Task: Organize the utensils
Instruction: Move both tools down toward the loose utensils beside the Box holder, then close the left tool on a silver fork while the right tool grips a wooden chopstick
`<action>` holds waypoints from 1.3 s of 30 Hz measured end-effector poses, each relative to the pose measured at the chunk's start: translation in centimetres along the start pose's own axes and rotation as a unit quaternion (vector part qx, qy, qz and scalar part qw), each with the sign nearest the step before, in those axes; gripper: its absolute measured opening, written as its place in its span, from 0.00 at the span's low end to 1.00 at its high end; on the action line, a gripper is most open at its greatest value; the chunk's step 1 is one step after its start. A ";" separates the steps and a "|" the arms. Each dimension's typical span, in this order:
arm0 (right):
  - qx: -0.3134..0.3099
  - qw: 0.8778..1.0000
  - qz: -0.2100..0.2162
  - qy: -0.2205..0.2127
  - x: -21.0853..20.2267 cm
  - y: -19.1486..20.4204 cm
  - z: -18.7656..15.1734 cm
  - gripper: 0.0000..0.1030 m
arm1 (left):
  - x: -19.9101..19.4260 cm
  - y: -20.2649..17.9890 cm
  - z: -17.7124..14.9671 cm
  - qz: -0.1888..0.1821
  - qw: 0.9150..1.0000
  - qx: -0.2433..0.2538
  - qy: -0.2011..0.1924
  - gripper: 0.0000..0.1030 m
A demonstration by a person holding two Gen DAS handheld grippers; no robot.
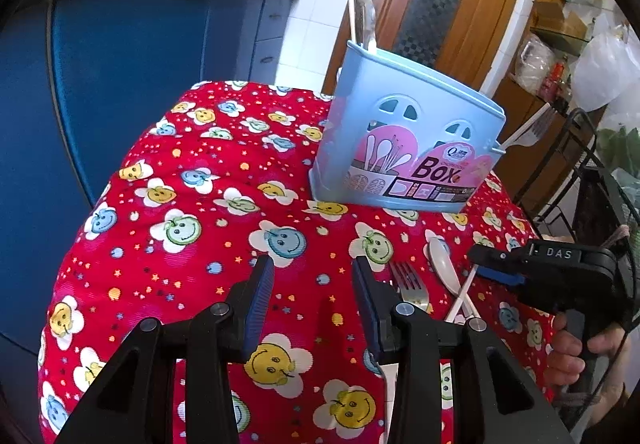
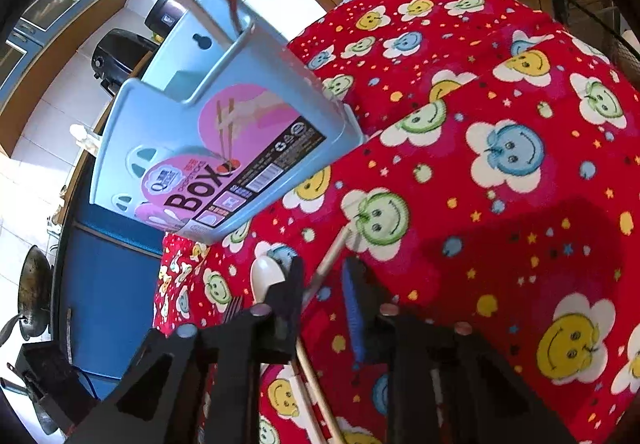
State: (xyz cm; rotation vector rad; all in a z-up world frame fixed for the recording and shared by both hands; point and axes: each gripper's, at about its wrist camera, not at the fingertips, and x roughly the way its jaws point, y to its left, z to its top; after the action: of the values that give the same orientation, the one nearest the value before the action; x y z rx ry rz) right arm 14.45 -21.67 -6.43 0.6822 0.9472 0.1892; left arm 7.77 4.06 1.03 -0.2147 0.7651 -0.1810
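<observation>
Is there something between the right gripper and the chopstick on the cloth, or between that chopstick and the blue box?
Nothing visible blocks either. The right gripper already has the chopstick between its jaws, beside the white spoon. Toward the blue box lies only bare red cloth.

the utensil box [image 1: 404, 147] stands on the tablecloth [image 1: 192, 211], ahead of my left gripper [image 1: 314, 304]. a spoon [image 1: 366, 9] stands in its far-left compartment, a fork [image 1: 534, 129] in its right. nearer me, right of my left fingers, lie another fork [image 1: 410, 284], a white spoon [image 1: 442, 262] and chopsticks [image 2: 326, 268], these seemingly between my right gripper's [image 2: 324, 284] fingers.
</observation>
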 end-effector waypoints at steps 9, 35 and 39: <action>-0.046 0.998 0.026 -0.020 -2.2 1.1 0.0 0.08 | 0.4 -1.1 -0.1 -0.018 1.000 0.009 0.011 0.40; -0.120 0.992 0.014 -0.022 -7.0 1.5 -1.8 0.06 | 4.2 -4.5 -1.4 -0.099 0.991 0.008 0.093 0.23; -0.117 0.993 0.014 -0.020 -6.8 1.1 -1.8 0.07 | 4.2 -5.3 -1.5 -0.105 0.990 0.018 0.096 0.22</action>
State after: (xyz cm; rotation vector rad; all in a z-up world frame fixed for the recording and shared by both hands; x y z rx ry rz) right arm 9.21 -22.96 -1.83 0.4810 0.8622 0.3054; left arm 9.24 -2.26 -1.41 -0.2462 0.9298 -0.4203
